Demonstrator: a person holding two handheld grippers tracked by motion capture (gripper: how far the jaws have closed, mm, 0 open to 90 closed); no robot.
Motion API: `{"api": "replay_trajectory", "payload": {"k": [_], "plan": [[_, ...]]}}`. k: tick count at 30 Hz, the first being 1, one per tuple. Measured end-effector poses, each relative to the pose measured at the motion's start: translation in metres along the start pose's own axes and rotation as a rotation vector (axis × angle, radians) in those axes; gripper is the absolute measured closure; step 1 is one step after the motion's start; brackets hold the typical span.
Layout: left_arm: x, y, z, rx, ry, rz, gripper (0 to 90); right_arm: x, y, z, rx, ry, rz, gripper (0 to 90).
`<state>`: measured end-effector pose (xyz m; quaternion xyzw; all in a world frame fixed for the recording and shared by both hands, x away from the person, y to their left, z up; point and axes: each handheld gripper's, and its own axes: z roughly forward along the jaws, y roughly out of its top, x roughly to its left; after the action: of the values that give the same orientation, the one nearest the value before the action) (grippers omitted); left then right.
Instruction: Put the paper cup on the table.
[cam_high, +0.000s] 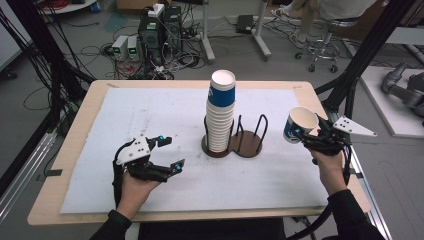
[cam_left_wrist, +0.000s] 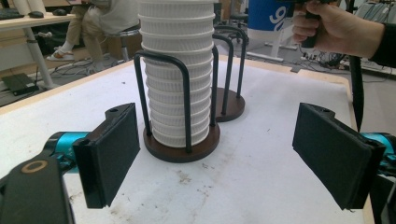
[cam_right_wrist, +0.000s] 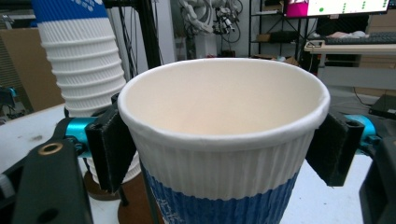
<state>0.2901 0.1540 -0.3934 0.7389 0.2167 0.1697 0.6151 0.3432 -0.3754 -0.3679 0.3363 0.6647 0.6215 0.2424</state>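
White matting covers the table (cam_high: 150, 120); my right gripper (cam_high: 306, 134) clamps a paper cup (cam_high: 300, 125) beside the cup stack (cam_high: 220, 112), while my left gripper (cam_high: 170, 152) rests with jaws apart.

One loose cup (cam_high: 300, 125) — one stack (cam_high: 220, 112) — two holders (cam_high: 247, 142).

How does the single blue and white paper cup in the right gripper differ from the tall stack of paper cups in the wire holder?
The single blue and white paper cup is held off the table, tilted, between the right gripper pads; the tall stack of paper cups stands upright in its dark wire holder. The single cup is alone; the stack nests many. Both have ribbed white walls with a blue band.
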Motion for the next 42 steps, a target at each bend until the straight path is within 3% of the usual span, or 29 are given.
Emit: {"api": "replay_trajectory", "payload": {"k": [7,18,21,25,31,42], "plan": [[0.001,0.0,-0.001,-0.001,0.008,0.003,14.7,-0.005,-0.01,0.006,0.022,-0.029,0.001,21.0],[0.003,-0.001,0.0,-0.001,0.013,0.005,14.7,-0.017,-0.027,0.016,0.053,-0.082,0.06,21.0],[0.003,-0.001,0.0,-0.002,0.012,0.001,14.7,-0.019,-0.031,0.019,0.072,-0.092,0.057,21.0],[0.003,-0.002,0.0,-0.001,0.01,0.003,14.7,-0.021,-0.036,0.02,0.079,-0.141,0.04,21.1],[0.003,-0.003,0.0,0.004,0.014,-0.003,14.7,-0.026,-0.042,0.026,0.129,-0.14,0.073,21.0],[0.003,-0.004,0.001,0.008,0.013,-0.004,14.7,-0.028,-0.052,0.042,0.184,-0.159,0.04,21.0]]}}
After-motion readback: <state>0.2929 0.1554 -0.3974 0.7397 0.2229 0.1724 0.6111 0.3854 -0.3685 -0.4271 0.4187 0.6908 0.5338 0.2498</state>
